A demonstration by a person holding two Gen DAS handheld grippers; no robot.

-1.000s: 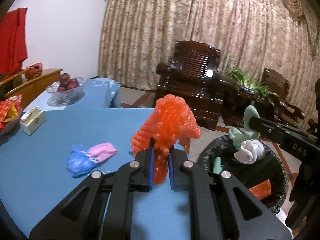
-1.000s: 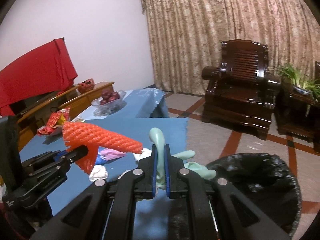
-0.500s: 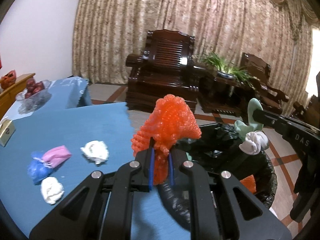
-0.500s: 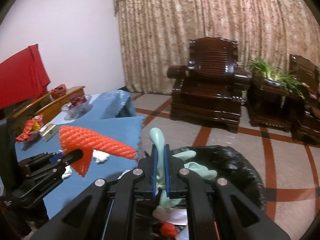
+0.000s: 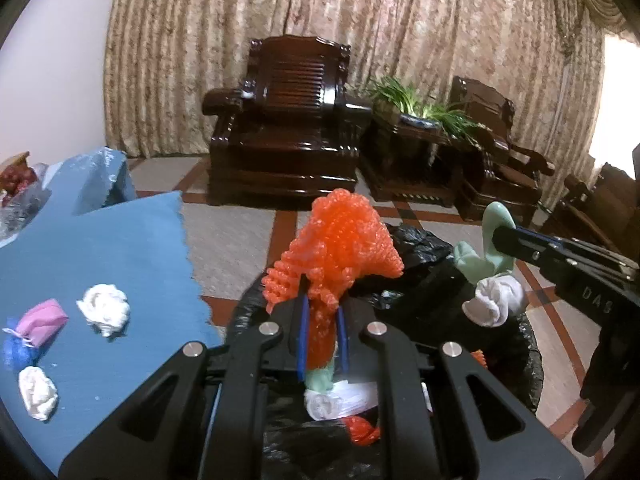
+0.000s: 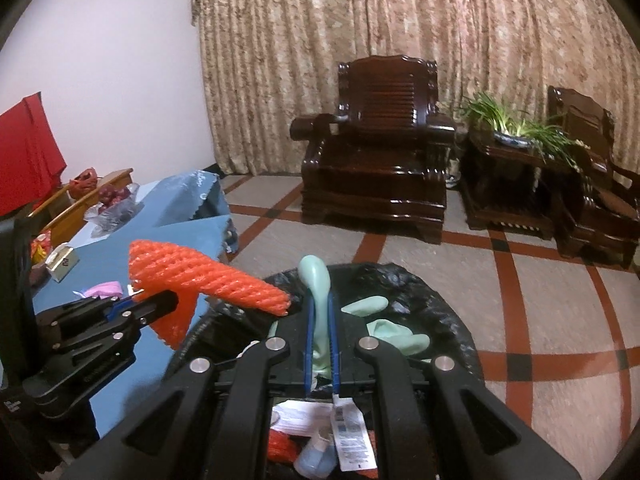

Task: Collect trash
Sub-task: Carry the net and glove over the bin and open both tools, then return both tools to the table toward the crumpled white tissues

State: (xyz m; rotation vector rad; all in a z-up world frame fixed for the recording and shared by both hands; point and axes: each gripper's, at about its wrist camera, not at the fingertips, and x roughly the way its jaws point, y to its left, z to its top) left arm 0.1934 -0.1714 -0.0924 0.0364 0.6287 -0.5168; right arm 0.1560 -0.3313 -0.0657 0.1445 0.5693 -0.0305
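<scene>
Both grippers have moved off the blue surface [image 5: 100, 256] and are now hanging over the black trash bag [image 5: 424, 248]. The left gripper [image 5: 322, 338] is pinching the orange foam net [image 5: 340, 240] tight between its blue pads, and the net is puffing up above the fingertips, right over the open bag. The right gripper [image 6: 321, 344] is squeezing the pale green glove [image 6: 318, 280] the same way; the glove's tip is poking up past the pads, and its fingers are drooping down over the bag. In the left wrist view a white wad [image 5: 496, 302] is hanging under the glove, just beside it. Down inside the bag, some paper, a bit of orange net and another green piece are lying below the grippers. On the surface, two white crumpled tissues [image 5: 105, 309] and a pink and blue bundle [image 5: 34, 332] are sitting well apart from both grippers.
</scene>
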